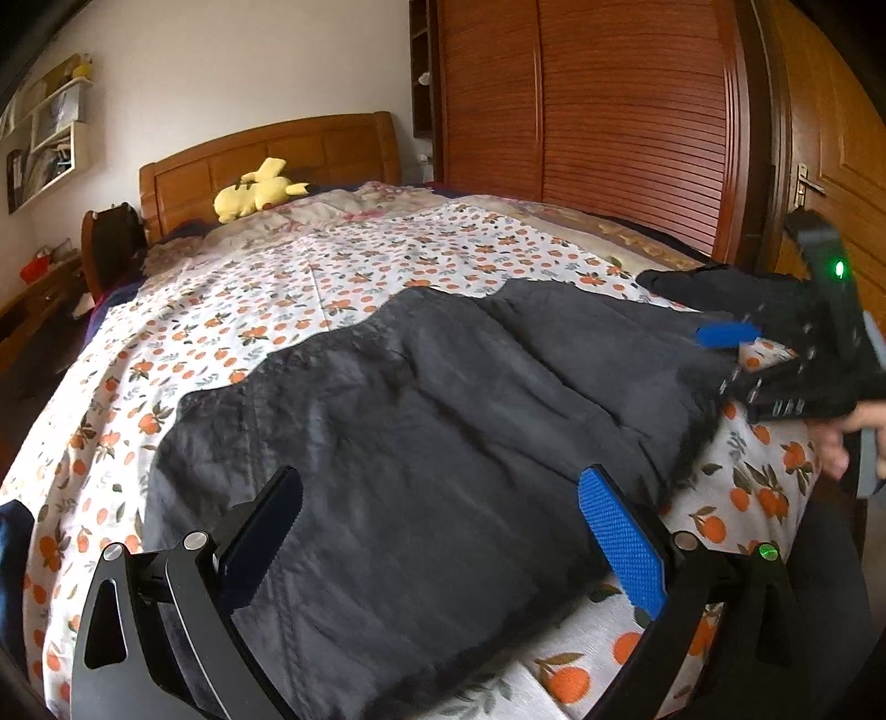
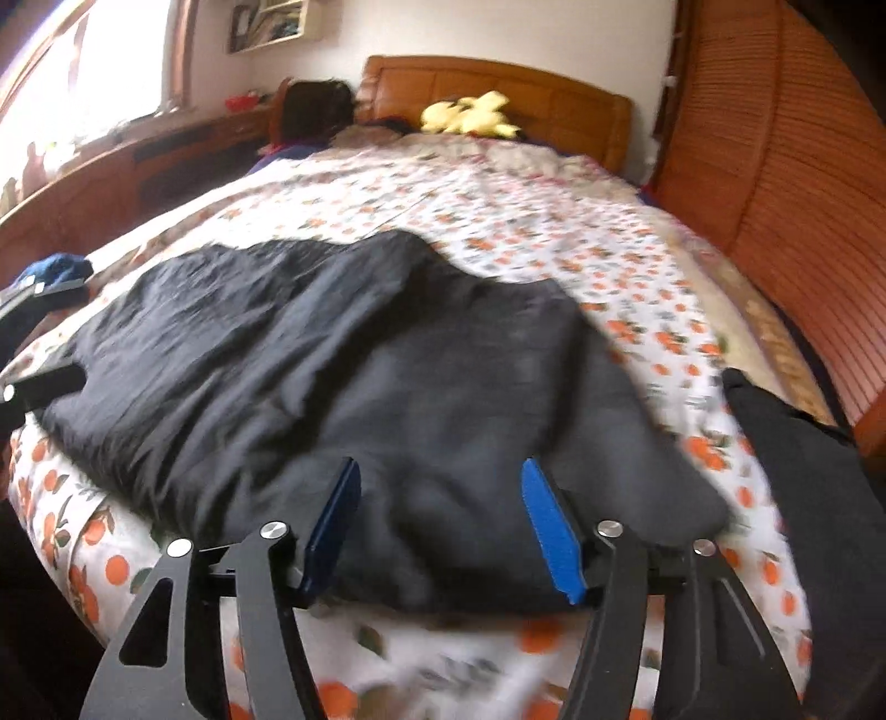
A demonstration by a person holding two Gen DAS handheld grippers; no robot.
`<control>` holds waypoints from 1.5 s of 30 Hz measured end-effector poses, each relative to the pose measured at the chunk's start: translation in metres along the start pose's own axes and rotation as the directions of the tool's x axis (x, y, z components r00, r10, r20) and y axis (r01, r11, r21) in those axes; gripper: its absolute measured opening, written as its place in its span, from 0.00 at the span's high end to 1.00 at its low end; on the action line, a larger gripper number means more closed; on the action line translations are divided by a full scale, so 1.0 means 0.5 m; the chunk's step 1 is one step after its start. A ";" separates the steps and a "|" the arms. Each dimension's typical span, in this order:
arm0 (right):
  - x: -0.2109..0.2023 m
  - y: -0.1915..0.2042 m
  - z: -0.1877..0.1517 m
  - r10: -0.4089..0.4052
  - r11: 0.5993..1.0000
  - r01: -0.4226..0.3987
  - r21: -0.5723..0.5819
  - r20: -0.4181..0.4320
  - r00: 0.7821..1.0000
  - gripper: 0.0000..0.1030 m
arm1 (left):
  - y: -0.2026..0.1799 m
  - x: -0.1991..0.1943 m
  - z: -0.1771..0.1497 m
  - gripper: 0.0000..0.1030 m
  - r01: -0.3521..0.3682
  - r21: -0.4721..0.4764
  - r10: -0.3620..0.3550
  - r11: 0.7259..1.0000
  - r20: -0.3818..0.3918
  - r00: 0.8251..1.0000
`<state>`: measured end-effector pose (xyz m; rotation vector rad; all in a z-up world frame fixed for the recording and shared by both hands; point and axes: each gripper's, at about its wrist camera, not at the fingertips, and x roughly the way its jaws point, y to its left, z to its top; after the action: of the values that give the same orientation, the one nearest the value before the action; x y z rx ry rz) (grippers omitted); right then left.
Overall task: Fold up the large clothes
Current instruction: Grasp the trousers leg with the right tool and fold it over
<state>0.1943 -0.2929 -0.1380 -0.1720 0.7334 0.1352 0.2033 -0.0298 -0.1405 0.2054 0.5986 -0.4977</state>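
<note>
While the dark garment (image 1: 421, 421) lies on the bed (image 1: 310, 277), left tool (image 1: 443, 531) and right tool (image 2: 440, 520) gape wide, holding nothing.

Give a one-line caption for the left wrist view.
Open left gripper above the dark garment spread across the orange-print bedsheet.

No text, label, brand, number or sign could be read in either view. The papers on the wall shelf (image 1: 50, 133) at the far left were too small and blurred to make out, and the framed shelf (image 2: 268, 22) on the far wall in the right wrist view showed only smeared colour.
</note>
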 end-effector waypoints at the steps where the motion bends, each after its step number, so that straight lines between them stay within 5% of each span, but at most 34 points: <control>1: -0.013 -0.020 -0.002 -0.027 1.000 0.026 0.017 0.010 1.000 0.35 | -0.004 -0.001 -0.004 0.02 0.002 0.000 -0.002 1.000 -0.001 1.000; 6: -0.022 -0.102 -0.014 -0.112 0.986 0.112 0.123 -0.008 0.994 0.31 | -0.013 -0.003 -0.017 0.02 0.019 -0.010 -0.019 1.000 -0.010 1.000; 11: 0.013 -0.157 -0.040 -0.116 0.963 0.125 0.237 -0.054 0.992 0.29 | -0.017 0.000 -0.029 0.02 0.024 -0.017 -0.024 1.000 -0.022 0.999; 22: 0.070 -0.208 -0.079 0.007 0.899 0.045 0.436 -0.115 0.993 0.21 | -0.004 0.015 -0.048 0.02 0.025 -0.039 -0.027 0.999 -0.052 0.998; 24: 0.070 -0.206 -0.079 0.033 0.895 0.019 0.446 -0.110 0.993 0.27 | 0.000 0.018 -0.051 0.02 0.027 -0.044 -0.030 0.999 -0.057 0.998; 27: 0.069 -0.195 -0.072 0.101 0.892 -0.049 0.449 -0.092 0.991 0.54 | 0.006 0.017 -0.052 0.02 0.020 -0.051 -0.023 0.999 -0.059 0.998; 32: 0.033 -0.154 -0.042 0.050 0.937 -0.033 0.349 -0.040 0.998 0.92 | 0.020 0.003 -0.053 0.02 0.010 -0.062 -0.013 0.998 -0.048 0.999; 45: -0.071 -0.026 0.120 0.117 0.966 -0.153 0.210 0.176 0.977 0.95 | 0.090 -0.064 -0.056 0.02 -0.030 -0.115 0.030 0.993 0.002 1.000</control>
<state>0.2096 -0.2958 -0.0686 0.1029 0.5921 0.1943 0.1892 0.0307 -0.1426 0.1033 0.6176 -0.4330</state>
